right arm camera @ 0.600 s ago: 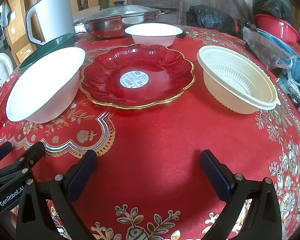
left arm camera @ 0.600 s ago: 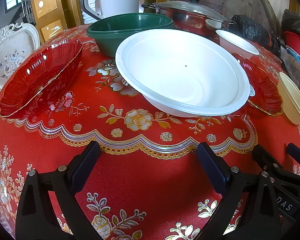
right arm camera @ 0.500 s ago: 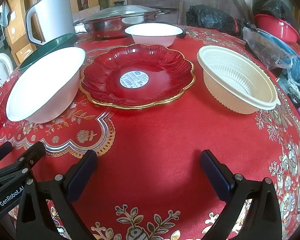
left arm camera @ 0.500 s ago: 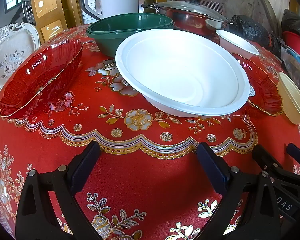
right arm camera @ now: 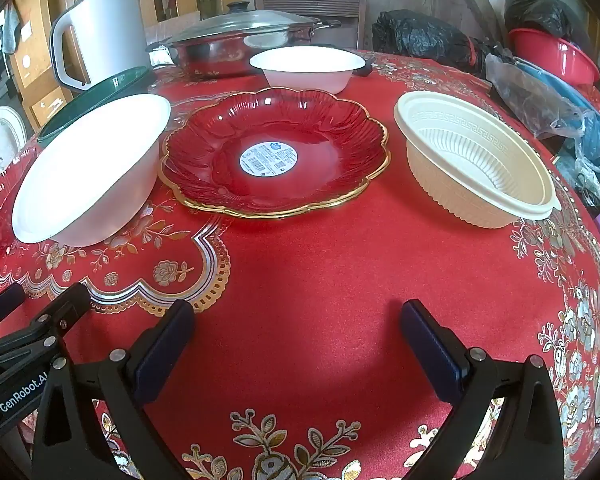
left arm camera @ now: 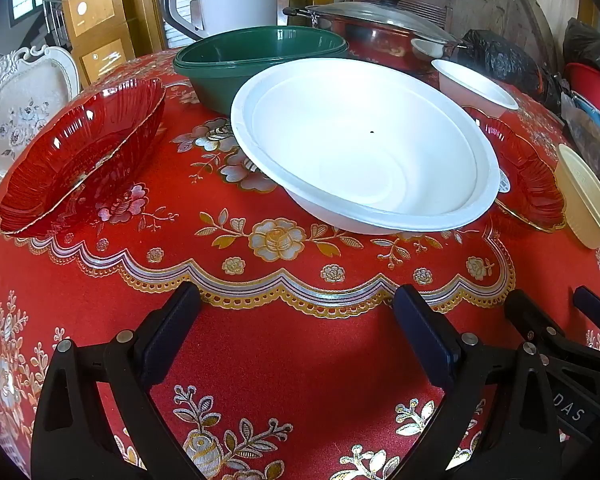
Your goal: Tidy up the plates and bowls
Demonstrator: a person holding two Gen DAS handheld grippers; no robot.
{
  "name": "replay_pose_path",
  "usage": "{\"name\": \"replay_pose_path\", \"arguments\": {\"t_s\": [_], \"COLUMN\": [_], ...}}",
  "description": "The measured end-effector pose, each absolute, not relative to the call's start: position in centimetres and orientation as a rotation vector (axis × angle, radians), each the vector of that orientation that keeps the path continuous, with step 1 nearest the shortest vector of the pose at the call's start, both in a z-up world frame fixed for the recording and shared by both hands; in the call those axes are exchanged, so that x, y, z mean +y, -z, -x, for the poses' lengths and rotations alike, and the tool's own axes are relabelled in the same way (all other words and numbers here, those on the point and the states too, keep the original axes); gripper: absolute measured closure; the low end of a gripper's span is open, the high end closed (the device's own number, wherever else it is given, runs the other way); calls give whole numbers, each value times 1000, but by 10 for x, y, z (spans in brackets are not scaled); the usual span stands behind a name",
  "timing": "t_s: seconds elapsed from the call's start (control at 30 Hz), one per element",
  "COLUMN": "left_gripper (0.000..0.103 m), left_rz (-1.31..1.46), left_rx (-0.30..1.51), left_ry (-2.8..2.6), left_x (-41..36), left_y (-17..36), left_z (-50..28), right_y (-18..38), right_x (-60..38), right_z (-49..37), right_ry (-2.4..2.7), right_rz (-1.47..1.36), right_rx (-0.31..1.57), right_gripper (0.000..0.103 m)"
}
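A big white bowl (left arm camera: 364,148) (right arm camera: 88,172) sits mid-table ahead of my open left gripper (left arm camera: 296,312). Left of it lies a red glass dish (left arm camera: 80,156); behind it stands a dark green bowl (left arm camera: 256,56). In the right wrist view a red gold-rimmed plate (right arm camera: 276,152) with a round sticker lies ahead of my open right gripper (right arm camera: 298,326). A cream ribbed bowl (right arm camera: 476,160) is to its right, a small white bowl (right arm camera: 308,66) behind it. Both grippers hover empty over the red tablecloth (right arm camera: 320,264), side by side.
At the back stand a white jug (right arm camera: 100,28) and a lidded steel pot (right arm camera: 240,40). Black bags (right arm camera: 420,36), a red basin (right arm camera: 552,54) and plastic wrap crowd the far right edge. A white ornate chair (left arm camera: 24,112) stands off the table's left.
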State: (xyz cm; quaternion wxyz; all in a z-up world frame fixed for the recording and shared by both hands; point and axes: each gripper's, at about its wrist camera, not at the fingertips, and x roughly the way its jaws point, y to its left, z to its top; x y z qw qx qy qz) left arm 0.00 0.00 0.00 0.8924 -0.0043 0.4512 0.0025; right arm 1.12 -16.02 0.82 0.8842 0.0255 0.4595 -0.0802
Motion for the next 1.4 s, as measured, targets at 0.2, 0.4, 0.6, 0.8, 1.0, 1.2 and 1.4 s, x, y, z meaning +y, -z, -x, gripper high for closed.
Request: {"name": "replay_pose_path", "arguments": {"t_s": [0.2, 0.4, 0.6, 0.8, 1.0, 1.2, 1.4], "left_gripper": [5, 5, 5, 5, 5, 5, 5], "left_rz": [5, -4, 10, -2, 15, 20, 71], "left_rx": [939, 964, 983, 900, 863, 831, 798], "left_ry": [3, 23, 20, 2, 3, -55, -109], "left_x": [1, 6, 16, 31, 59, 97, 143], "left_y": [0, -3, -5, -24, -42, -54, -62], "left_z": [0, 0, 10, 30, 41, 47, 53], "right_y": [-8, -9, -8, -22, -49, -69, -82], "right_x": [-160, -160, -159, -161, -140, -109, -61], "right_z": [-11, -11, -12, -2, 9, 12, 8], "right_ry": [167, 168, 164, 135, 71, -56, -186], "right_rz": [-53, -52, -52, -89, -64, -69, -21], "right_rx": [956, 956, 960, 932, 875, 822, 785], "right_gripper": [0, 0, 0, 1, 1, 1, 1]}}
